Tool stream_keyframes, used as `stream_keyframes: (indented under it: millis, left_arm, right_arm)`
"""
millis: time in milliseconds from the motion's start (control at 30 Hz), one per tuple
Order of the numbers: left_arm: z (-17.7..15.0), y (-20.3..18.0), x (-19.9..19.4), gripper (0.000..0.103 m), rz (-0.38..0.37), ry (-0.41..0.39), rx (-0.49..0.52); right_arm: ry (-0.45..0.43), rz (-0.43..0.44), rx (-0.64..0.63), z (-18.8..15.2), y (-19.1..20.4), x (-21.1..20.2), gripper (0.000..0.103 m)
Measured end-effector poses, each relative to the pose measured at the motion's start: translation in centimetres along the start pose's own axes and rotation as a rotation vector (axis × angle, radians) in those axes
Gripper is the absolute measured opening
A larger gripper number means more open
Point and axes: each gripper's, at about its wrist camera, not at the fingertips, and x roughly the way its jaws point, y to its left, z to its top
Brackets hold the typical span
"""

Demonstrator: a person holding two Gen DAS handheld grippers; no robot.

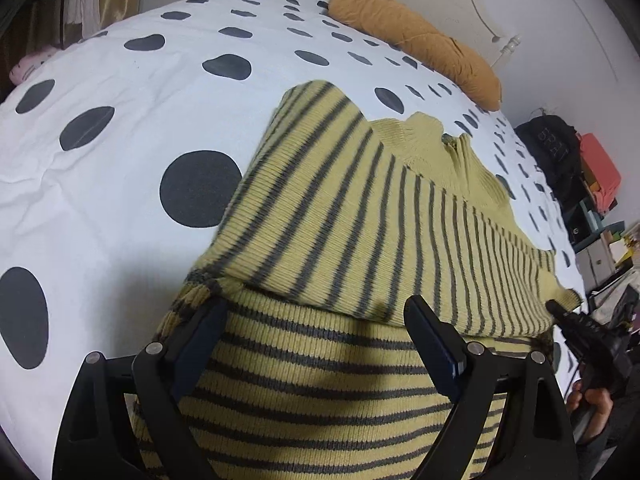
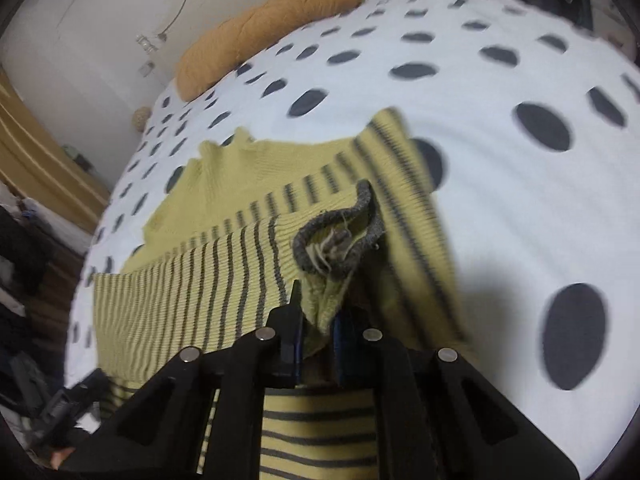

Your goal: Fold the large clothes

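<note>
white bed cover (image 1: 120, 92) with dark spots, mustard bolster (image 1: 420, 44), pale wall (image 1: 560, 20), cluttered shelves (image 1: 596, 200)

You face a yellow sweater (image 1: 360, 208) banded in thin dark grey stripes, its plain yellow collar (image 1: 436, 148) on a white bedcover (image 1: 120, 92) spotted with large dark grey dots; beyond lies a mustard-orange pillow (image 1: 420, 44).

Two close, downward-tilted wrist views, sharing striped sweater (image 1: 360, 208) on dotted bed (image 1: 120, 92).
</note>
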Motion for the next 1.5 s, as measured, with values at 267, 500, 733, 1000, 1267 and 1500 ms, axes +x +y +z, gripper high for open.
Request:
stream_keyframes:
  millis: [267, 500, 733, 1000, 1267, 1500]
  left_arm:
    - [-0.2, -0.6, 0.3, 0.09, 0.053, 0.029, 0.043]
    - [1.9, -3.3, -3.5, 0.091, -0.002, -0.17, 0.082]
    - [3.0, -4.3, 5.8, 0.094, 0.23, -0.053, 0.215]
    - [1.2, -1.6, 0.1, 0.098, 0.238, -0.138, 0.257]
    - [-1.2, 5.9, -0.7, 0.099, 0.068, -0.01, 0.102]
    - [-3.8, 3.0, 0.2, 0.084, 0.105, 0.077, 0.312]
  right_arm:
    - [-0.009, -0.066, -0.056, -0.5, -0.9, -0.4, 0.033]
    - [-0.104, 0.04, -0.145, -0.1, 1.7, -4.0, 0.043]
    - [0.078, 0.002, -0.162, -0.8, 2.6, 3.7, 0.037]
    - [-0.053, 0.069, -0.153, -1.1, -0.9, -4.0, 0.092]
    - [0.102, 0.123, -0.147, -2.7, -8.9, -4.5, 0.096]
    - [0.202, 0.121, -0.234, -3.8, -6.5, -1.9, 0.049]
